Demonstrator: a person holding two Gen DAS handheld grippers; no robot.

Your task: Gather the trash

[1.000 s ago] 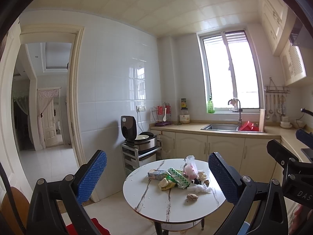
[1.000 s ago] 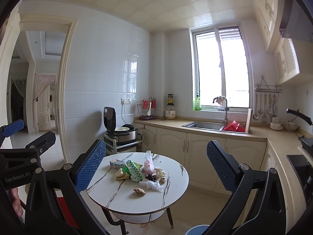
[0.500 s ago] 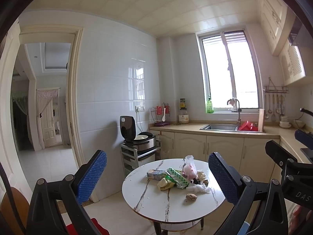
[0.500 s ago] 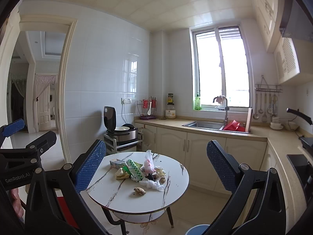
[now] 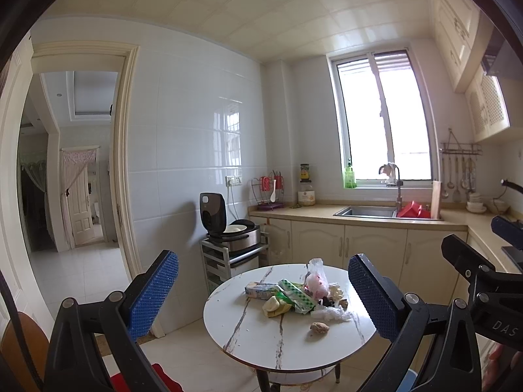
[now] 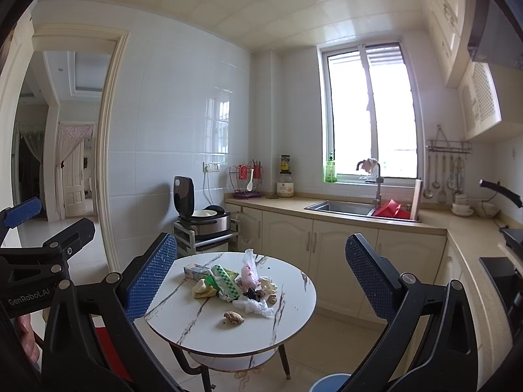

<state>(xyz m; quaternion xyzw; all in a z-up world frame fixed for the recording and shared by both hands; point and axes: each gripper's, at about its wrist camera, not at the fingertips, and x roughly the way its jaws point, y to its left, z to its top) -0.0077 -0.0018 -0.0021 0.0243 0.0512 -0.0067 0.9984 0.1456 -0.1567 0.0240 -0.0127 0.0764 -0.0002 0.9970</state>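
Observation:
A heap of trash lies on a round white marble-look table [image 5: 261, 343] [image 6: 209, 330]: a pink plastic bag [image 5: 316, 281] [image 6: 248, 272], a green-checked wrapper [image 5: 295, 295] [image 6: 226, 281], a small carton [image 5: 260, 290] [image 6: 195, 270], a yellow crumpled piece [image 5: 275, 307] [image 6: 203, 289], white crumpled plastic [image 5: 331, 314] [image 6: 255, 307] and a brown lump [image 5: 319, 328] [image 6: 233, 317]. My left gripper [image 5: 261, 297] and my right gripper [image 6: 258, 277] both stand open, well short of the table, with nothing between the blue pads.
A rice cooker on a metal cart [image 5: 230, 238] [image 6: 204, 225] stands behind the table. Cabinets, a sink [image 5: 369, 211] [image 6: 340, 207] and a counter run along the back and right. A blue bin rim [image 6: 330, 383] shows on the floor. A doorway [image 5: 72, 176] opens on the left.
Both views have drifted only slightly; the table sits a little nearer in the left wrist view. Both grippers stay open and empty.

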